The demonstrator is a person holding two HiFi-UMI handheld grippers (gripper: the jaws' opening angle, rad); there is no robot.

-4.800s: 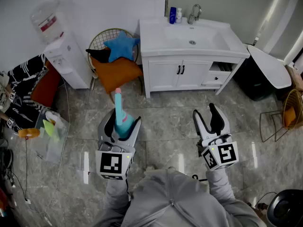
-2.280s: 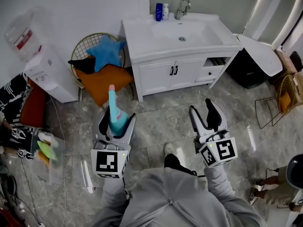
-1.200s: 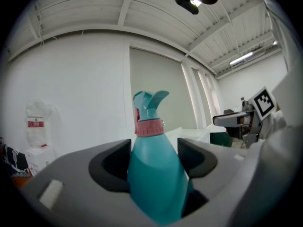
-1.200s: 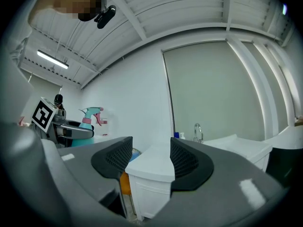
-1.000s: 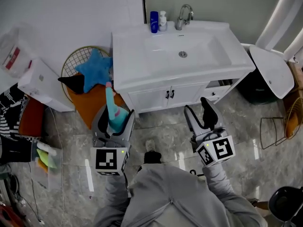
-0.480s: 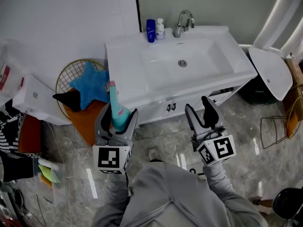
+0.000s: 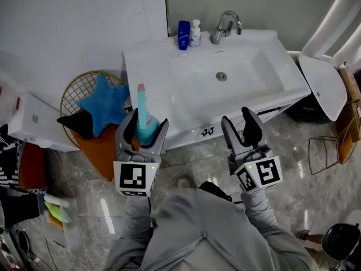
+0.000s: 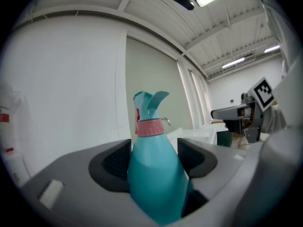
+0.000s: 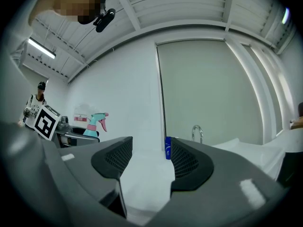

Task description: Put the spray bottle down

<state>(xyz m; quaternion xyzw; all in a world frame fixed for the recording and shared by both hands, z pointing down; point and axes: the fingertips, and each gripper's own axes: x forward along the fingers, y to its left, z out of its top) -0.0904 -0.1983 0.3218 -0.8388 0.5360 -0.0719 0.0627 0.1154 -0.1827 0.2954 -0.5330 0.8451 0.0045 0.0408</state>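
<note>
A teal spray bottle [image 7: 144, 124] with a pink collar [image 8: 149, 127] stands upright between the jaws of my left gripper [image 7: 142, 128], which is shut on its body. It hangs just before the front left corner of the white vanity top [image 7: 148, 72]. In the left gripper view the spray bottle [image 8: 154, 174] fills the gap between both pads. My right gripper [image 7: 243, 126] is open and holds nothing, in front of the vanity's right half. The right gripper view looks across the white counter [image 9: 147, 174] between the open jaws and shows the spray bottle [image 9: 96, 123] far left.
The sink basin [image 7: 223, 78] has a chrome tap [image 7: 222, 26], a blue bottle [image 7: 184, 27] and a white pump bottle [image 7: 196, 31] at its back edge. A wire chair with a blue star cushion [image 7: 103, 100] stands left. A white board [image 7: 322, 84] leans at the right.
I have walked up to the vanity with both grippers; the sink now lies right in front of them. The left gripper has kept its hold on the spray bottle, the right stayed open.
</note>
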